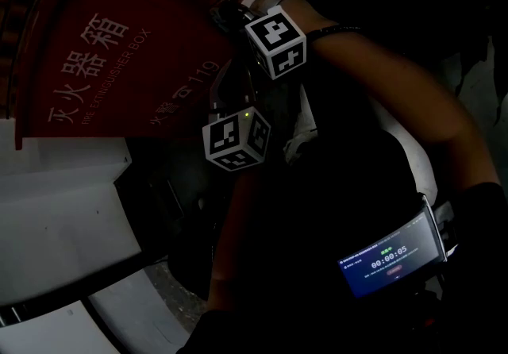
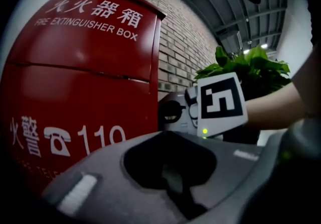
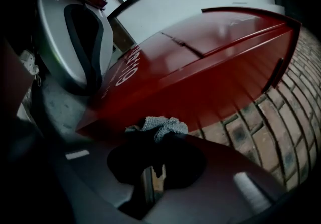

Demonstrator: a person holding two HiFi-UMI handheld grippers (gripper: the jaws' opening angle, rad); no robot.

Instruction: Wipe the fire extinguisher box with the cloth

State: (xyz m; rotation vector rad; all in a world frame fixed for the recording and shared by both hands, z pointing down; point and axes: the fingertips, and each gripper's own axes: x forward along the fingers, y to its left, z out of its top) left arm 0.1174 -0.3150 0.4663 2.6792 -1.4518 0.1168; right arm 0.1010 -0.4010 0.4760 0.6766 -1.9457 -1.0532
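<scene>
The red fire extinguisher box (image 2: 85, 67) carries white lettering and "119", and it fills the left of the left gripper view. In the dark head view the box (image 1: 103, 51) lies at the upper left. My right gripper (image 3: 150, 170) is shut on a grey woven cloth (image 3: 161, 126), which bunches out of its jaws right up against the box's red side (image 3: 200, 72). I cannot tell whether it touches. My left gripper (image 2: 173, 180) points at the box front, jaws together with nothing between them. The two marker cubes (image 1: 276, 41) (image 1: 236, 138) sit close together beside the box.
A brick wall (image 3: 281, 132) runs behind the box. A green plant (image 2: 251, 67) stands to the right. White panels (image 1: 63, 217) lie below the box. A lit timer screen (image 1: 389, 261) sits on a forearm at lower right.
</scene>
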